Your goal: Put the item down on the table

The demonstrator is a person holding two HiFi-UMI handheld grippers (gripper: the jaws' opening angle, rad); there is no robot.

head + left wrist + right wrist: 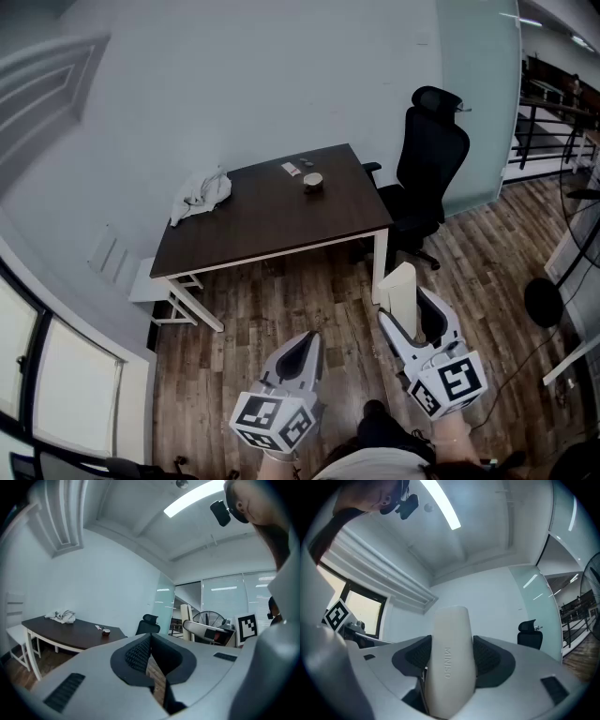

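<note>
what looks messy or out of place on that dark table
A crumpled white cloth lies bunched at the dark brown table's left end in the head view; nothing looks spilled or damaged.

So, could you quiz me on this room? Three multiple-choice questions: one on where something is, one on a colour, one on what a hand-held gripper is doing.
1. Where does the crumpled white cloth lie?
A. On the dark brown wooden table
B. On the chair seat
C. On the floor

2. What colour is the high-backed office chair?
A. White
B. Red
C. Black

3. What is the right hand-held gripper doing?
A. Standing open and empty
B. Gripping a cream-white rounded plastic item
C. Lying on the table

Answers: 1 A, the cloth sits at the tabletop's left end in the head view; 2 C, its back and seat are black; 3 B, the item stands clamped between both jaws.
</note>
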